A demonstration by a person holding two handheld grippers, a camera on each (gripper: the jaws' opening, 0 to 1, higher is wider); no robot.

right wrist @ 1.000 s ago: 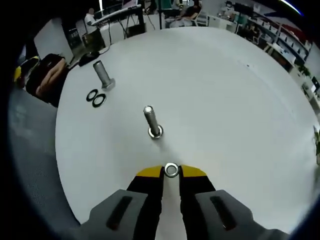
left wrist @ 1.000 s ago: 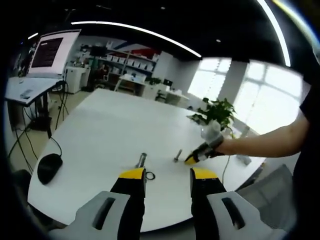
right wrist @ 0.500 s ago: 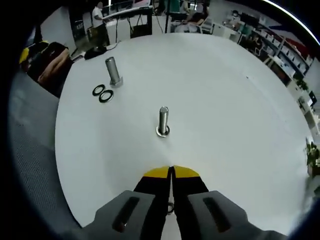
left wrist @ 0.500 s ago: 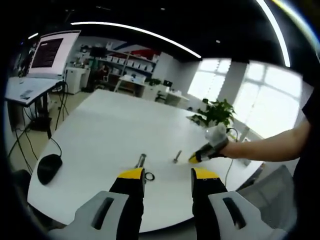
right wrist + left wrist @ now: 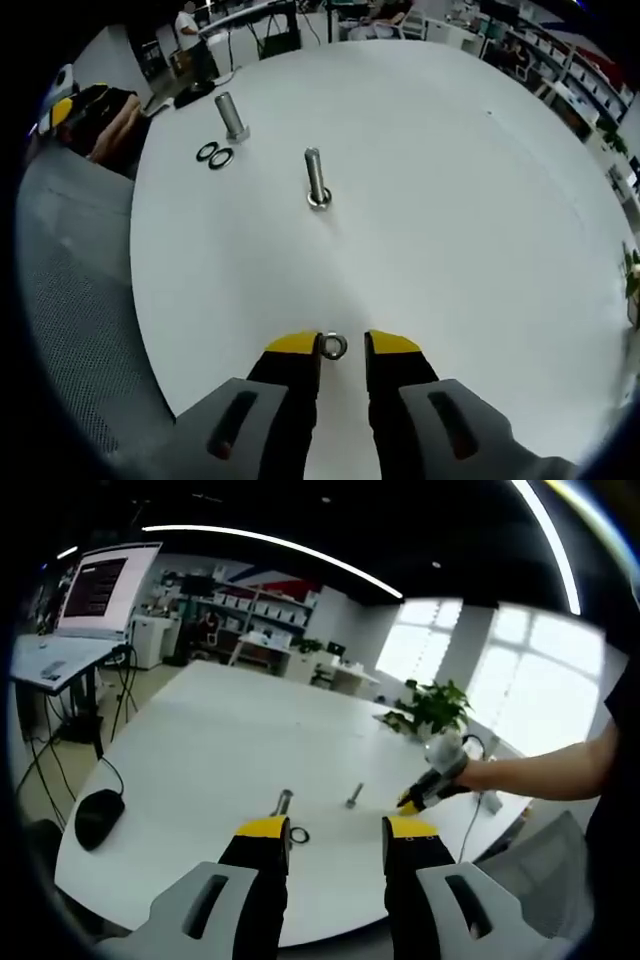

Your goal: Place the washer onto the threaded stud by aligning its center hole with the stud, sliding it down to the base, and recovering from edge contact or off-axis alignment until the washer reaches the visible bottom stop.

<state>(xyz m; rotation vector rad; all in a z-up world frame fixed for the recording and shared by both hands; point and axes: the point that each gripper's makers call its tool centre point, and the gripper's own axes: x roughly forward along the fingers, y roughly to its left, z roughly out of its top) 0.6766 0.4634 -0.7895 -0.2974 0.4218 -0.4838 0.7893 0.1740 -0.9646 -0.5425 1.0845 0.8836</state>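
Right gripper (image 5: pixel 333 345) pinches a washer (image 5: pixel 332 346) short of the stud (image 5: pixel 316 179); left gripper (image 5: pixel 336 827) gapes.

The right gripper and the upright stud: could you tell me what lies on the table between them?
Nothing but bare white table lies between the right gripper, with the washer at its tips, and the stud, in the right gripper view.
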